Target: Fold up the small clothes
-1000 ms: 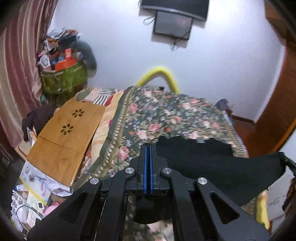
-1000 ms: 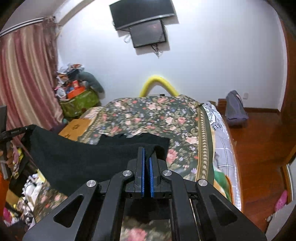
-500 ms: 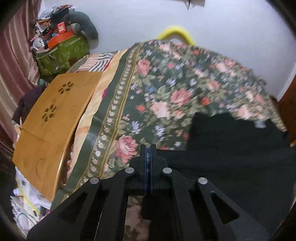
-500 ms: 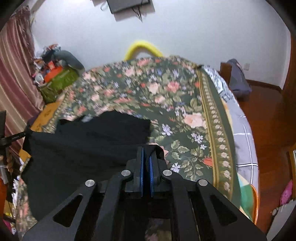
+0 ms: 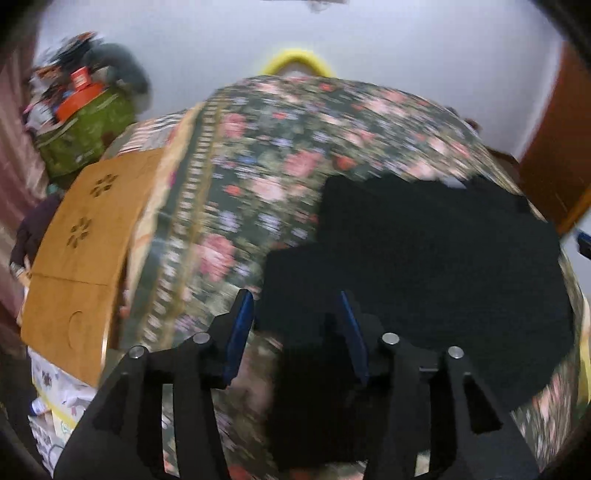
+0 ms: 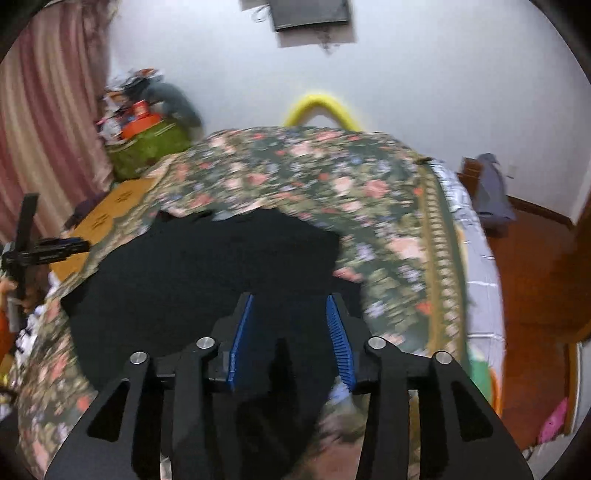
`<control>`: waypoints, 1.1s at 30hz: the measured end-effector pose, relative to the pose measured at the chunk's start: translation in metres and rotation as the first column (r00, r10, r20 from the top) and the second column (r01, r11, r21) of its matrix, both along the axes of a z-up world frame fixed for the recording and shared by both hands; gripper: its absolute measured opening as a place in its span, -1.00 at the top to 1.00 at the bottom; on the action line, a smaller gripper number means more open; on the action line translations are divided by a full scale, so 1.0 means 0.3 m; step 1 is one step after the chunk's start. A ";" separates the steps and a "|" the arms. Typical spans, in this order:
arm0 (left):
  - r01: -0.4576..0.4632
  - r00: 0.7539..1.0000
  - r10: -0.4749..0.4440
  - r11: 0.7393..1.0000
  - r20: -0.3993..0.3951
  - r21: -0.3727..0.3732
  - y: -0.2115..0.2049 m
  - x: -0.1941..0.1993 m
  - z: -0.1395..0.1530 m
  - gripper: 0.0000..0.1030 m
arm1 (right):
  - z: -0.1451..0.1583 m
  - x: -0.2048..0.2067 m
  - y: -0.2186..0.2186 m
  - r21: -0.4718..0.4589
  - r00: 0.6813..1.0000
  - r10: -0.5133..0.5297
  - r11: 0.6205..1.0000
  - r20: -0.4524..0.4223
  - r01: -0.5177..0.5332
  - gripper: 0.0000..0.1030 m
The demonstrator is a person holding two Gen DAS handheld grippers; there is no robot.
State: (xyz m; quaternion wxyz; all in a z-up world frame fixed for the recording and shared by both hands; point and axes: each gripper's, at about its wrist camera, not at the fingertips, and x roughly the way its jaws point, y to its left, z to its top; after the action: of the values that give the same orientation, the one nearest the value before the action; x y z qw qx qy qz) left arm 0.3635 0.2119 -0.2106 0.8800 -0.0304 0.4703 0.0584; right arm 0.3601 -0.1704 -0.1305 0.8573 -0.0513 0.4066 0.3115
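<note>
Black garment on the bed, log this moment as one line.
step: release | black garment: on floral bedspread | left gripper: opening, cloth between | right gripper: opening, cloth between

Left claw (image 5: pixel 297 325) jaws opening over the black garment (image 5: pixel 436 258) lying on the floral bedspread (image 5: pixel 258 147)

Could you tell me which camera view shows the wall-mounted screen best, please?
The right wrist view: the dark wall-mounted screen shows at the top of the frame, with cables dangling beneath it. The left wrist view catches only a blurred sliver of something at its very top edge, too little to identify.
</note>
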 end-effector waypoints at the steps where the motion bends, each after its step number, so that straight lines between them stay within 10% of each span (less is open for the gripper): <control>1: 0.034 0.999 -0.034 0.999 -0.014 0.002 -0.037 -0.010 -0.005 0.04 | -0.012 -0.014 0.015 -0.003 1.000 0.015 1.000 -0.011 -0.015 0.26; 6: 0.144 0.986 -0.140 0.989 -0.095 0.032 -0.199 -0.005 -0.077 0.03 | -0.103 -0.061 0.100 -0.010 0.993 0.079 0.997 -0.088 -0.080 0.26; 16: 0.077 0.995 -0.066 0.986 -0.079 0.149 -0.193 0.259 -0.087 -0.32 | -0.143 0.089 0.252 -0.095 0.986 0.128 0.986 -0.109 -0.139 0.11; 21: -0.088 0.996 0.084 0.966 0.027 0.243 -0.105 0.419 0.071 -0.30 | -0.010 0.281 0.229 -0.110 0.994 -0.098 0.989 0.041 0.102 0.11; 26: -0.171 0.980 0.150 0.971 0.133 0.166 -0.016 0.344 0.166 -0.32 | 0.102 0.264 0.106 0.047 0.980 -0.180 0.983 0.086 0.176 0.10; 33: -0.091 0.994 0.097 0.989 -0.047 0.119 0.051 0.144 0.021 -0.32 | 0.031 0.059 0.040 -0.050 0.999 -0.036 0.998 0.036 0.038 -0.12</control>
State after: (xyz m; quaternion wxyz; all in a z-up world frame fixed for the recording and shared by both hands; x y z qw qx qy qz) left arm 0.4067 0.2272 -0.2043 0.8638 0.0007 0.4873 0.1279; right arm 0.3779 -0.1585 -0.1212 0.8684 -0.0708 0.4002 0.2842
